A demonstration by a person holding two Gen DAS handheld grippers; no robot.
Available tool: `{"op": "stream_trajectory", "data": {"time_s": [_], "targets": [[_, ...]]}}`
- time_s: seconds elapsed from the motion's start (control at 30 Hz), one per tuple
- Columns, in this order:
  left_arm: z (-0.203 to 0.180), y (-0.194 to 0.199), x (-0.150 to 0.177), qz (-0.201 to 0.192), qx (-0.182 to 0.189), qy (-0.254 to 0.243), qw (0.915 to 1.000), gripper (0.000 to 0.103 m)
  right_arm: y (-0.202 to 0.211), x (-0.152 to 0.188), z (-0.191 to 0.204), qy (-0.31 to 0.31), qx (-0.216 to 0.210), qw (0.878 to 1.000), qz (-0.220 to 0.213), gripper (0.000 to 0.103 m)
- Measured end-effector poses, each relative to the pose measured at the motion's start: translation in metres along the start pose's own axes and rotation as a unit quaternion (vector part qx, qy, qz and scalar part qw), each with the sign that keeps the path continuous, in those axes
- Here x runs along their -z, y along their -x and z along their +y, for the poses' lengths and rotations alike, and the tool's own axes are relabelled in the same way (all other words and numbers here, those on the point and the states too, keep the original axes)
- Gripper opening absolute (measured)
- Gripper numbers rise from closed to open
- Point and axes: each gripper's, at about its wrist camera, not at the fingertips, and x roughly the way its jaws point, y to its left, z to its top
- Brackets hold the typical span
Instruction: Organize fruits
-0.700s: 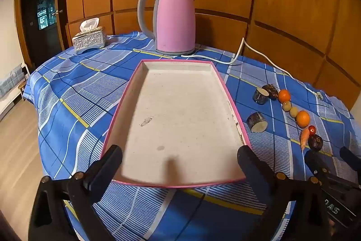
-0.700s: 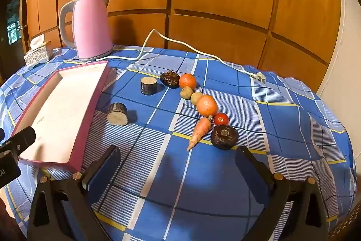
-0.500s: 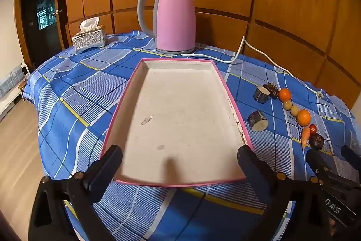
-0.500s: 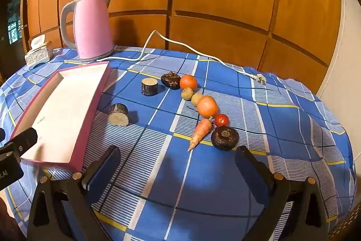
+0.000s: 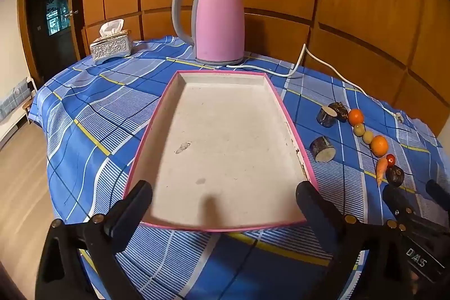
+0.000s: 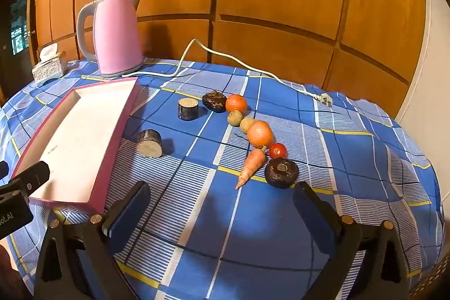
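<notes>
A pink-rimmed empty tray [image 5: 287, 114] [image 6: 123, 114] lies on the blue checked tablecloth. Right of it a row of produce lies: two oranges [image 6: 260, 133] [image 6: 236, 103], two small brown fruits [image 6: 234, 117], a red tomato [image 6: 277, 150], a carrot [image 6: 251, 166], a dark round fruit [image 6: 281, 172], another dark fruit [image 6: 214, 101], and two cut stem pieces [image 6: 149, 143] [image 6: 188, 108]. My left gripper [image 5: 223, 198] is open and empty over the tray's near edge. My right gripper [image 6: 220, 200] is open and empty, just short of the carrot and dark fruit.
A pink kettle [image 5: 218, 21] [image 6: 114, 35] stands behind the tray, its white cord [image 6: 225, 58] trailing right to a plug [image 6: 324, 99]. A silver tissue box [image 5: 111, 44] sits at the far left. Wooden panels back the round table.
The right gripper has edged slightly forward toward the produce row. The left gripper has hardly moved. Both stay open.
</notes>
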Motion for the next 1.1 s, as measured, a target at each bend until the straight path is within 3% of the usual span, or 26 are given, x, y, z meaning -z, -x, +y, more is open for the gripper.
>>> {"op": "stream_trajectory", "data": {"time_s": [1.1], "targets": [[0.0004, 0.0006, -0.0001, -0.002, 0.001, 0.002, 1.0000, 0.103, 0.0025, -0.0003, 0.0016, 0.001, -0.003, 1.000, -0.002, 0.103]]}}
